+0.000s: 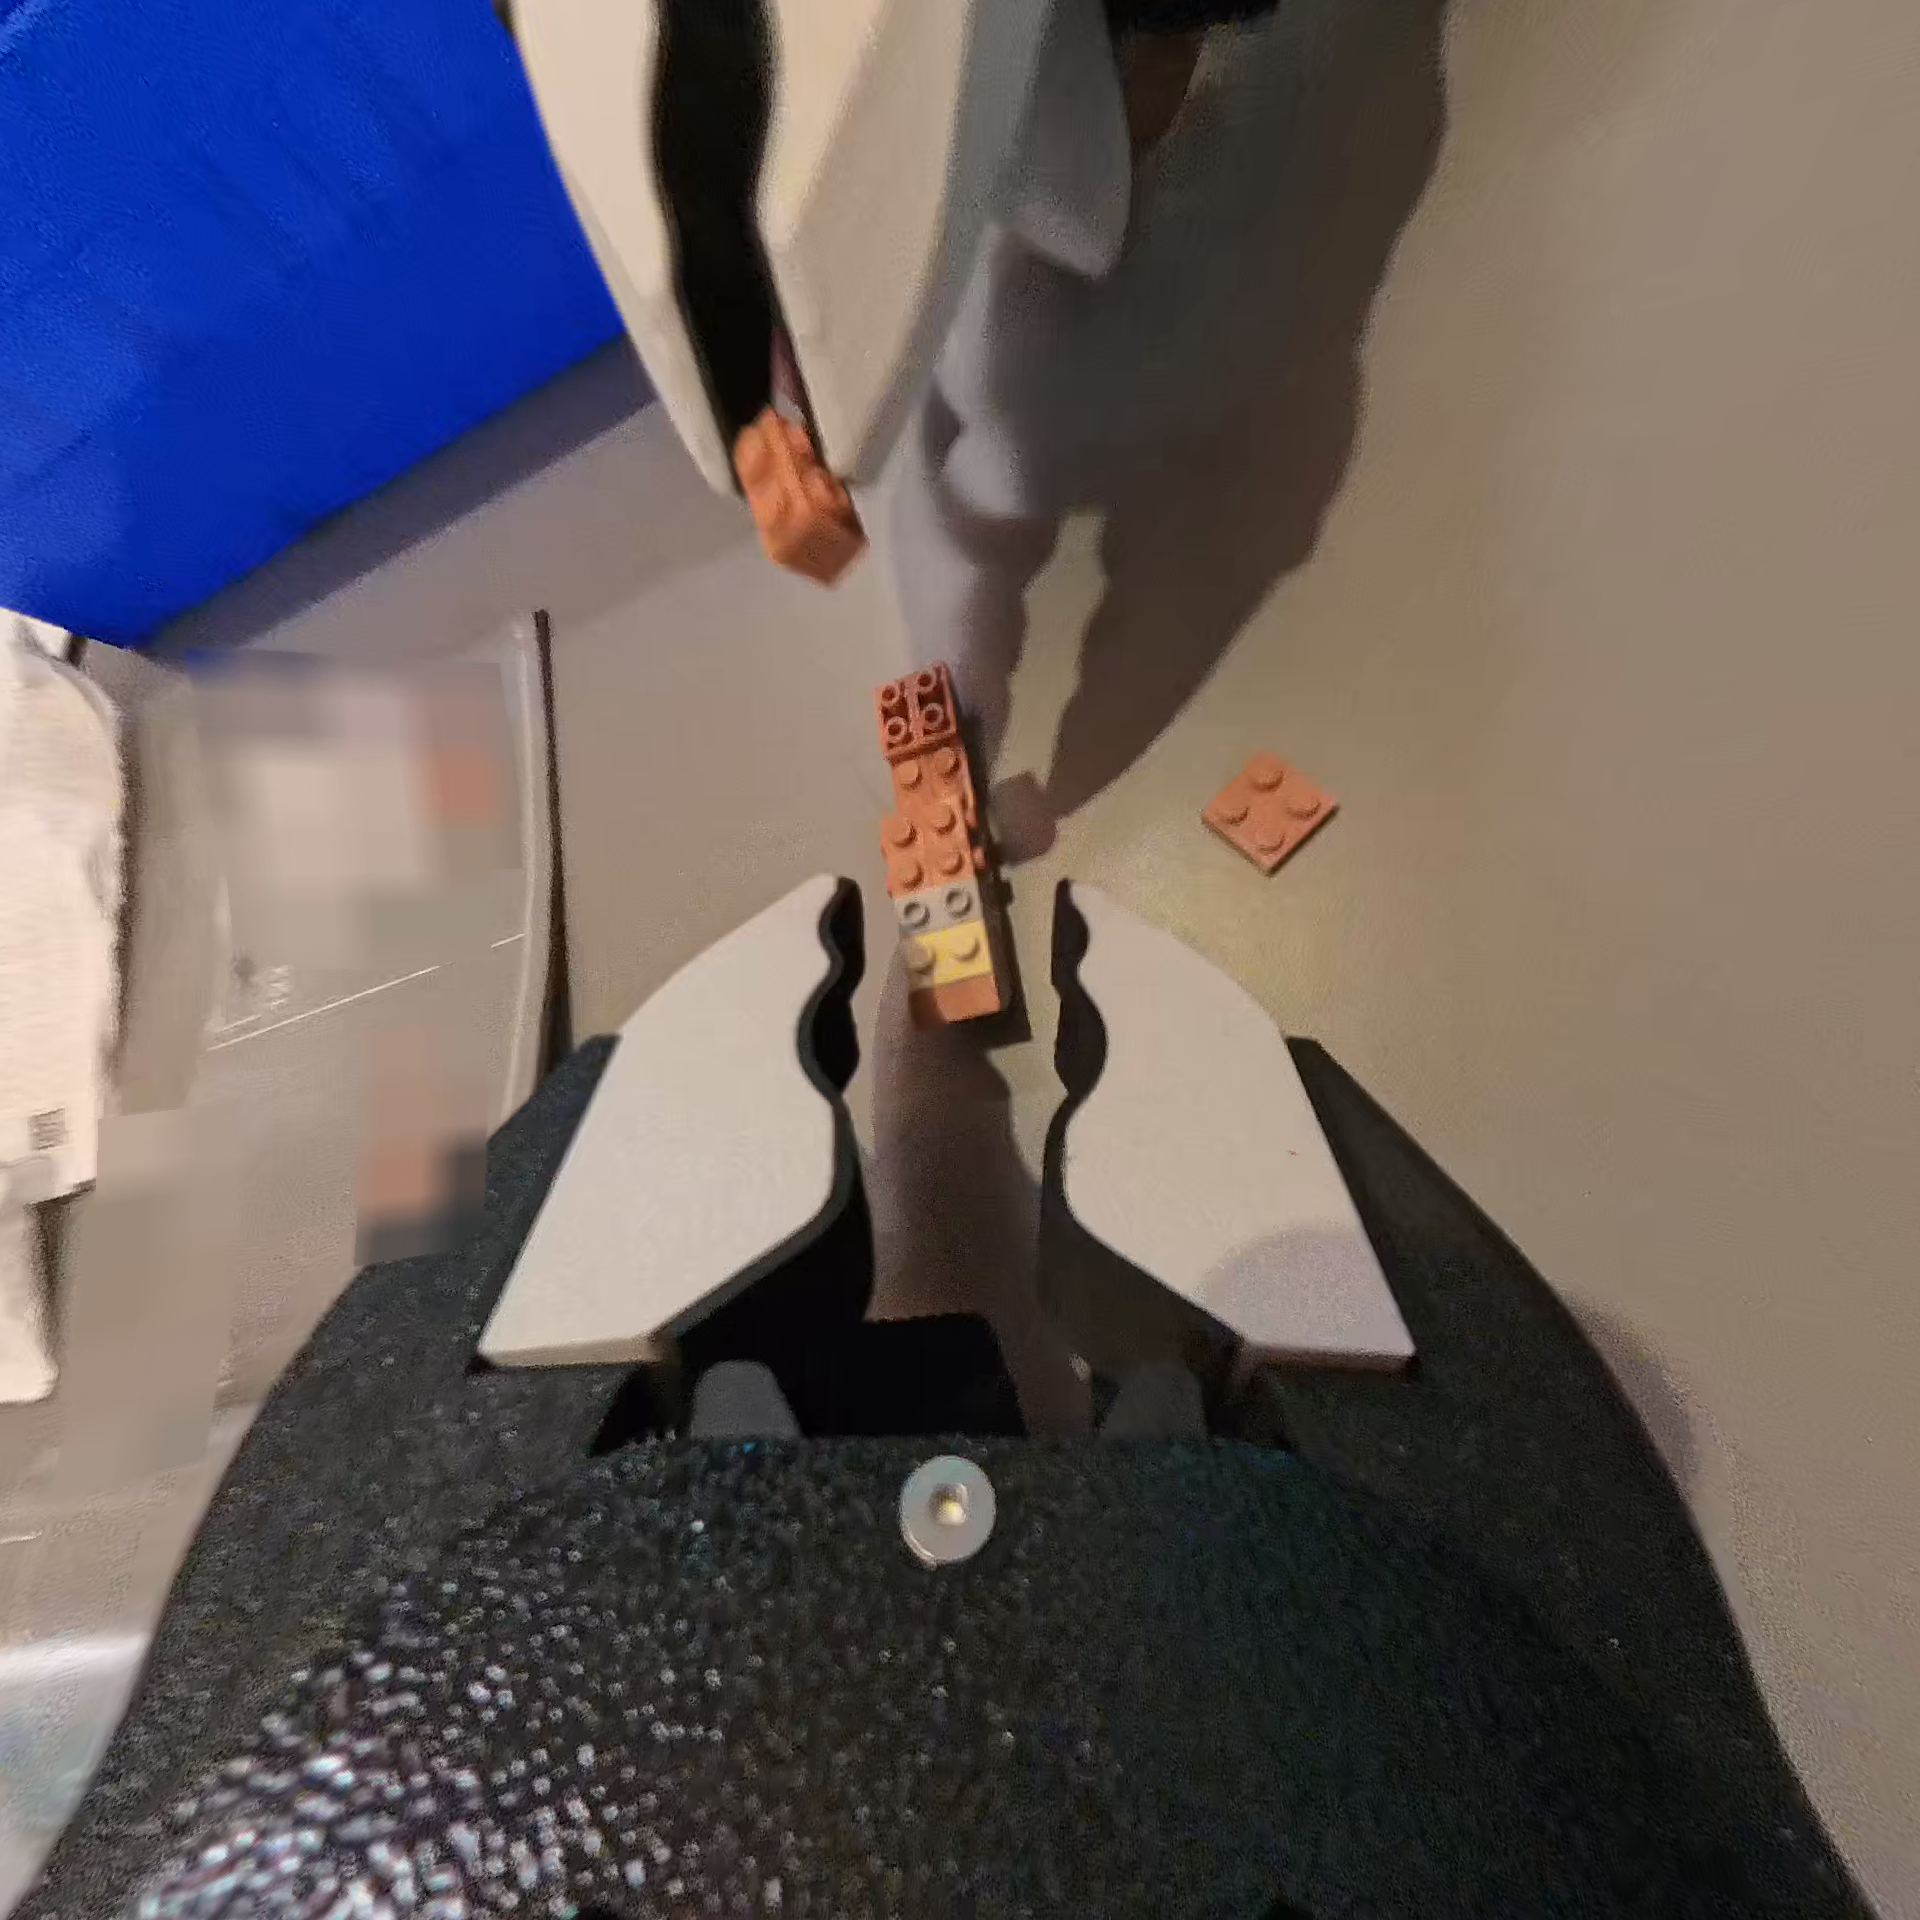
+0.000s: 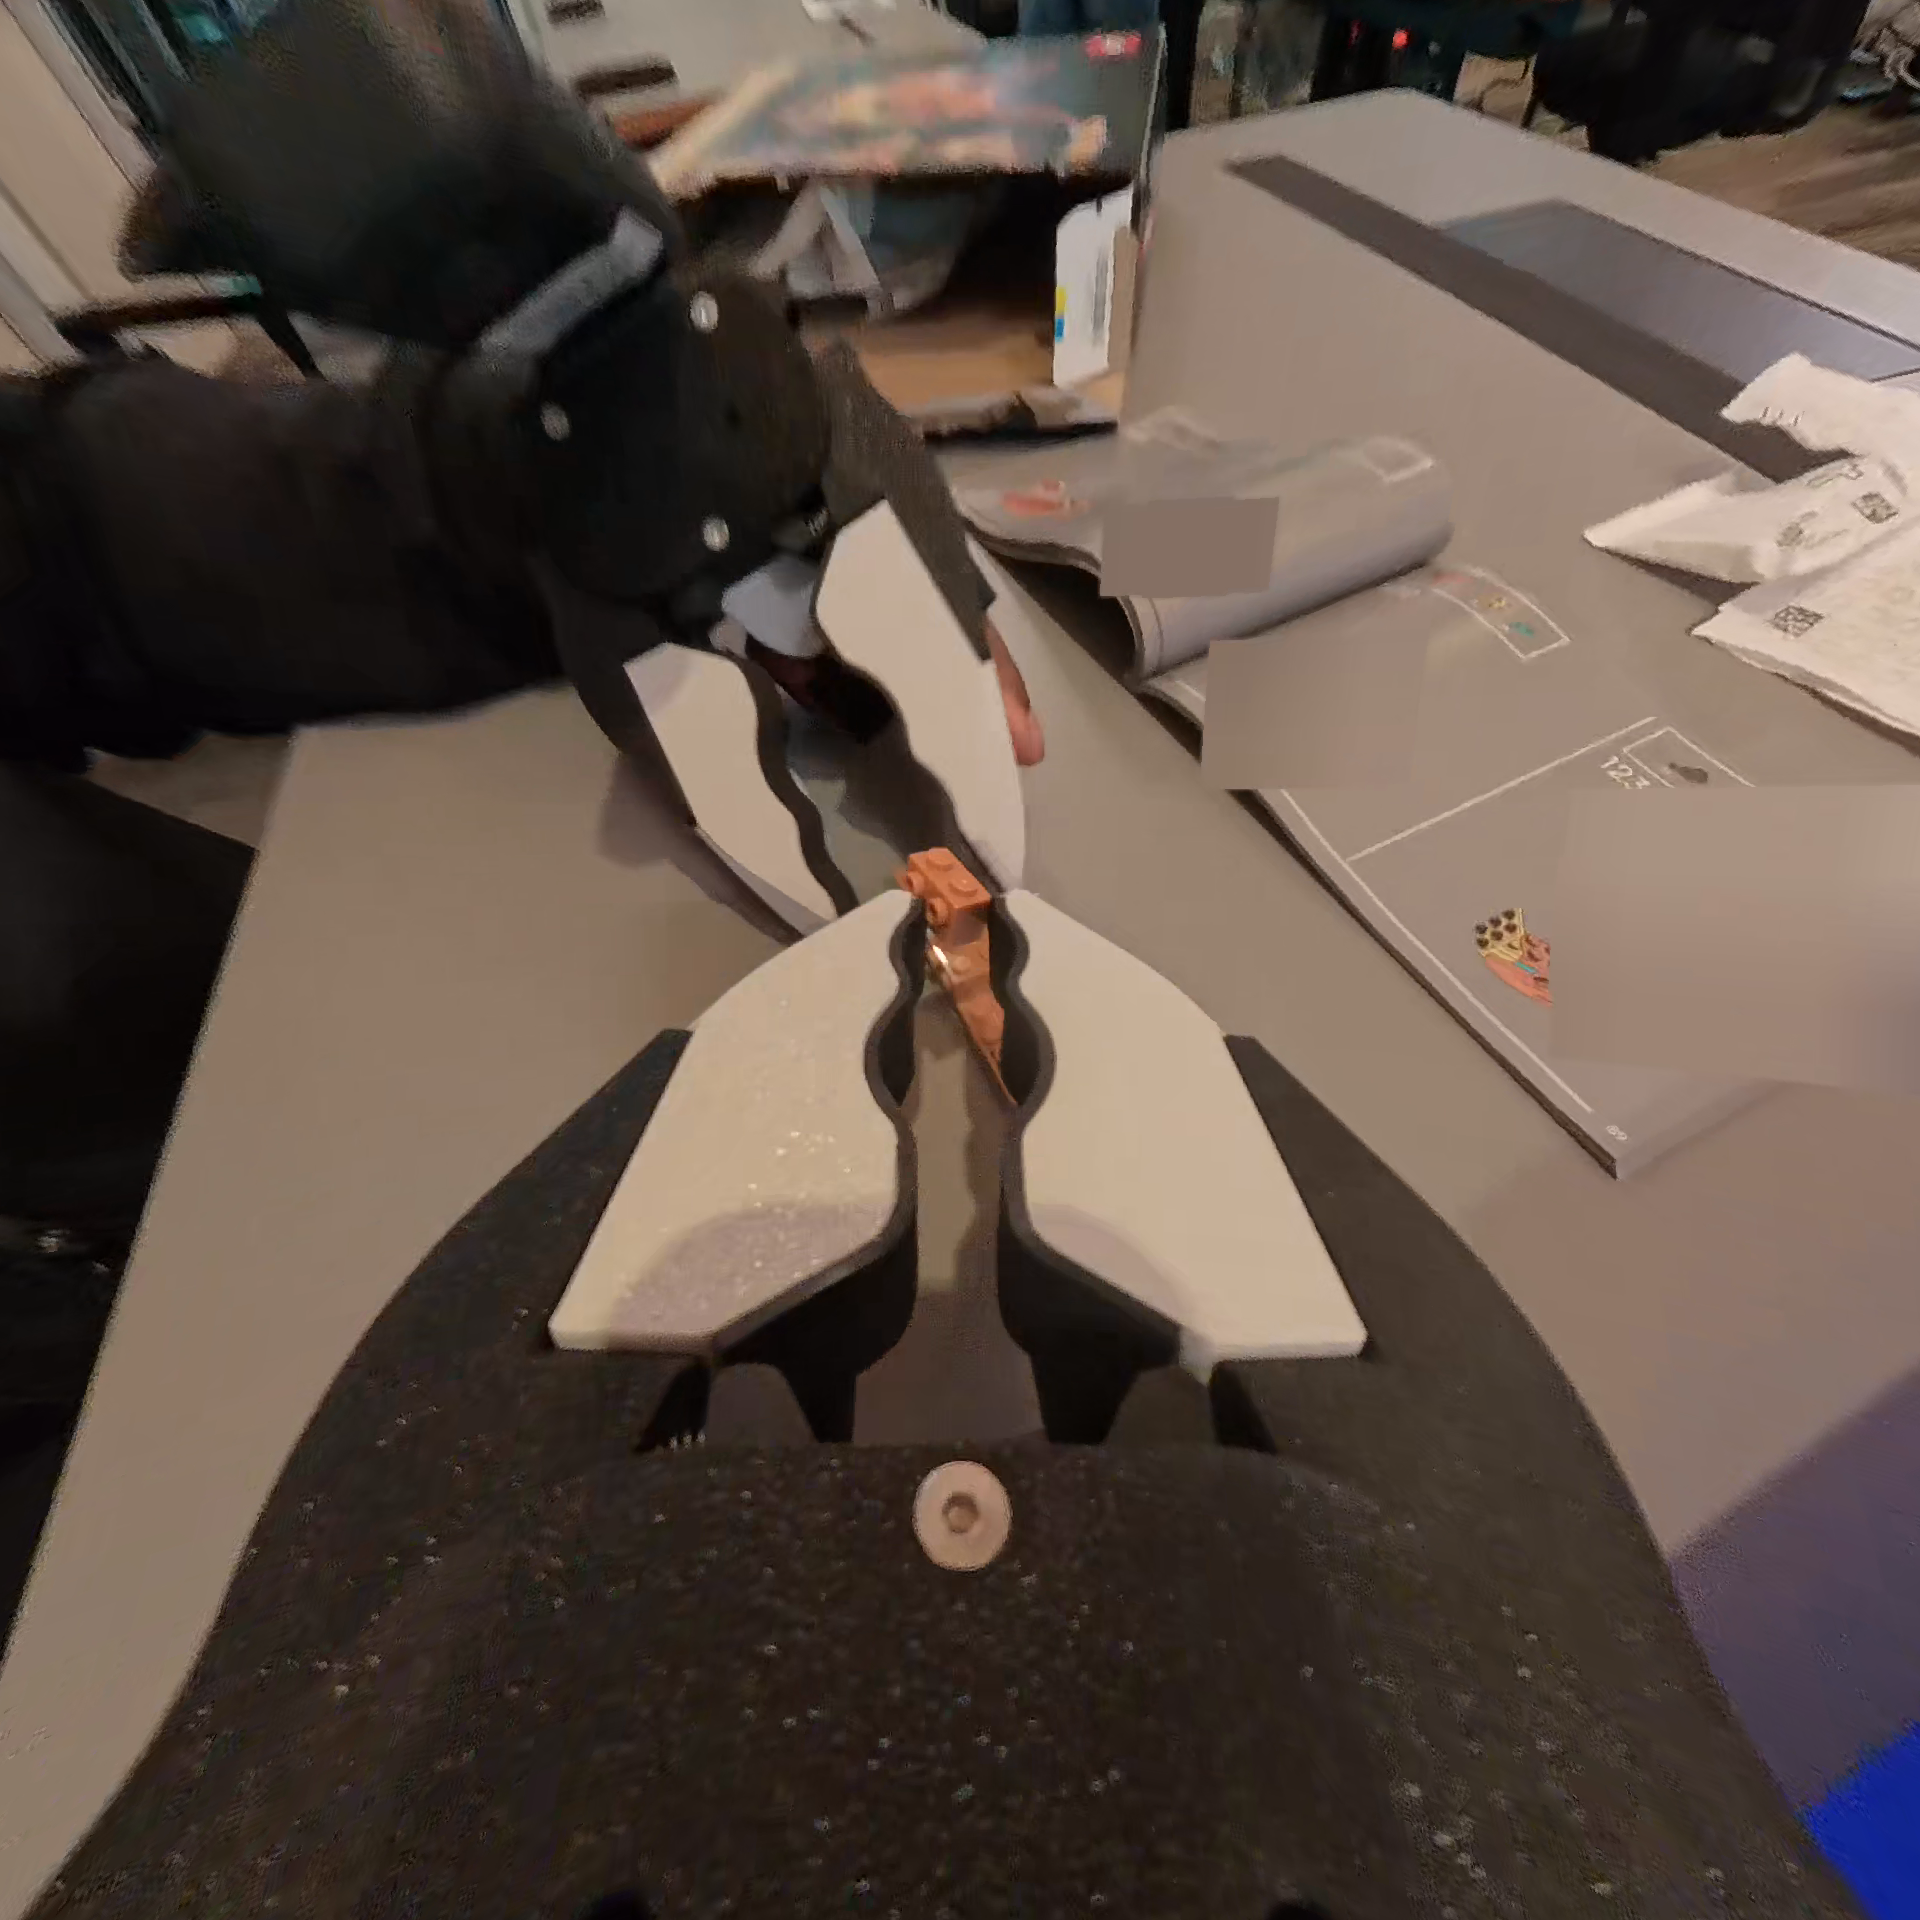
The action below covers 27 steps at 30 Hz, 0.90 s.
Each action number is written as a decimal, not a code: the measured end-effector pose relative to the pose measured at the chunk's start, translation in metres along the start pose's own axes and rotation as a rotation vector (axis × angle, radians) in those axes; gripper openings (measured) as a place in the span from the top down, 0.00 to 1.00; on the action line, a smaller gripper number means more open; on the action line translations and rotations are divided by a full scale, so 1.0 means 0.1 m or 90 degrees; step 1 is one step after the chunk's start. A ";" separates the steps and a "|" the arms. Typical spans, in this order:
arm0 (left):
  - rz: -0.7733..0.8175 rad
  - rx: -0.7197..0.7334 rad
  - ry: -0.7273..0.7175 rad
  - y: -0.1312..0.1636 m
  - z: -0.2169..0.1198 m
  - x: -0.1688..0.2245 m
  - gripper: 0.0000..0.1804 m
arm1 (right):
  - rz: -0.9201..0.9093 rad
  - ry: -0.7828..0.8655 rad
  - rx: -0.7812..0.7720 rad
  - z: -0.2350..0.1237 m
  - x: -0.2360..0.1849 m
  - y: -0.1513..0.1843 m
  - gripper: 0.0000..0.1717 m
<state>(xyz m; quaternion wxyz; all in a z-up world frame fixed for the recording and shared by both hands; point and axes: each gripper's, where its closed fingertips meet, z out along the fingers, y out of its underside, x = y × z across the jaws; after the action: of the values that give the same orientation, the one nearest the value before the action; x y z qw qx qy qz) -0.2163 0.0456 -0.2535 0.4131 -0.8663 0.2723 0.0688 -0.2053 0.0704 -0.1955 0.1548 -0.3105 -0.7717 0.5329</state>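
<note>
My left gripper (image 1: 956,914) is open. A long brick assembly (image 1: 935,831), brown with a grey and a yellow piece, lies on the grey table (image 1: 1558,520) between its fingertips, with a gap on both sides. My right gripper (image 2: 951,899) is shut on a small brown brick (image 2: 945,902) at its tips. In the left wrist view it hangs above the far end of the assembly with that brick (image 1: 800,499). The open left gripper (image 2: 914,852) shows just beyond the right one's tips. More brown brick (image 2: 982,1018) shows through the right jaw gap.
A loose brown square plate (image 1: 1268,810) lies to the right of the assembly. An open instruction booklet (image 2: 1455,935), white paper bags (image 2: 1818,582) and a cardboard box (image 2: 935,343) lie at the back right. A blue surface (image 1: 260,312) lies at the left. The gap from one gripper's tips to the other's is roughly 6 cm.
</note>
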 end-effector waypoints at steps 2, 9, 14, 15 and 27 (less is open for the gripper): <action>-0.030 -0.004 -0.004 -0.01 0.03 -0.02 0.78 | -0.017 0.014 -0.023 0.04 0.00 0.06 0.94; -0.145 -0.050 0.030 0.06 0.10 -0.04 0.84 | -0.020 0.011 -0.057 0.10 0.00 0.15 0.94; -0.196 -0.047 0.063 0.03 0.12 0.02 0.89 | -0.030 0.024 -0.072 0.13 0.03 0.20 0.94; -0.200 -0.045 0.067 0.03 0.13 0.02 0.89 | -0.036 0.028 -0.075 0.13 0.03 0.20 0.94; -0.258 0.034 0.075 -0.13 0.04 -0.05 0.89 | -0.119 0.069 -0.106 0.13 0.07 0.26 0.94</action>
<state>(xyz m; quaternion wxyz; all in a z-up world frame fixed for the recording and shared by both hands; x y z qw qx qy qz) -0.2131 0.0575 -0.2460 0.4250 -0.8945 0.1177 -0.0737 -0.2095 0.0715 -0.2246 0.2193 -0.2774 -0.8294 0.4326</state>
